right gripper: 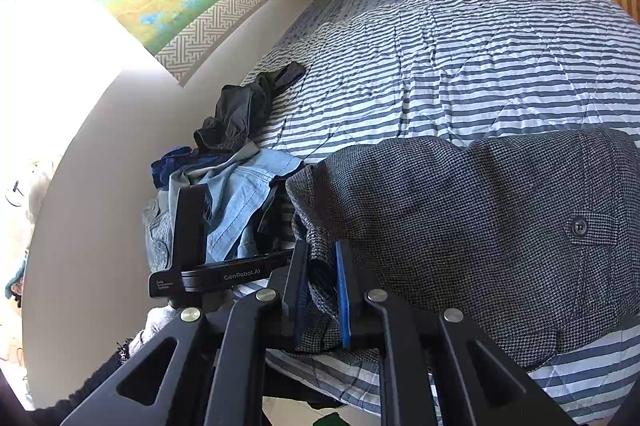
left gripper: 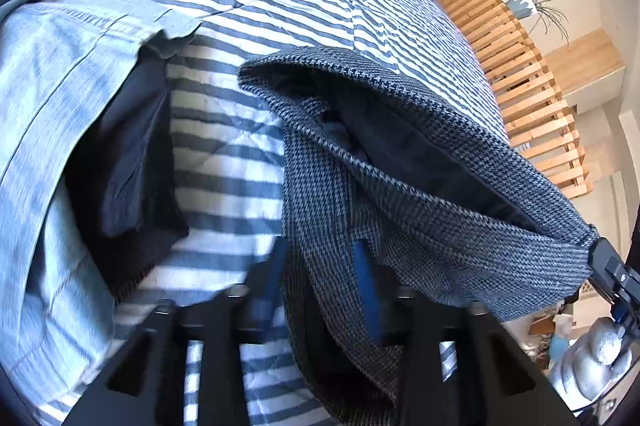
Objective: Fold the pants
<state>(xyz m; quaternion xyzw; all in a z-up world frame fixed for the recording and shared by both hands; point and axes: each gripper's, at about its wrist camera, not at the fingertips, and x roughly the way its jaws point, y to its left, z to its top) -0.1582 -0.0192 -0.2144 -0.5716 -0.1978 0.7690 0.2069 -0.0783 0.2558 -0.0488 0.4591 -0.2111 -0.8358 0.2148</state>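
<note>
Gripping grey tweed pants [right gripper: 460, 226], left claw [left gripper: 320, 274] and right claw [right gripper: 322, 282] both clamped, striped bed [right gripper: 440, 66].

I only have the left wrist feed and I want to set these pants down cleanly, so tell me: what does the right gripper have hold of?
Observer: The right gripper is shut on an edge of the grey houndstooth pants; the fabric is bunched between its blue pads.
Operator: Is any of the garment already down on the bed?
Observer: Yes, the right wrist view shows a broad part spread on the striped quilt, with a dark button facing up.
Operator: Anything piled on that side I can't see well?
Observer: A heap of clothes lies by the wall: light blue denim with a dark garment beyond it.
</note>
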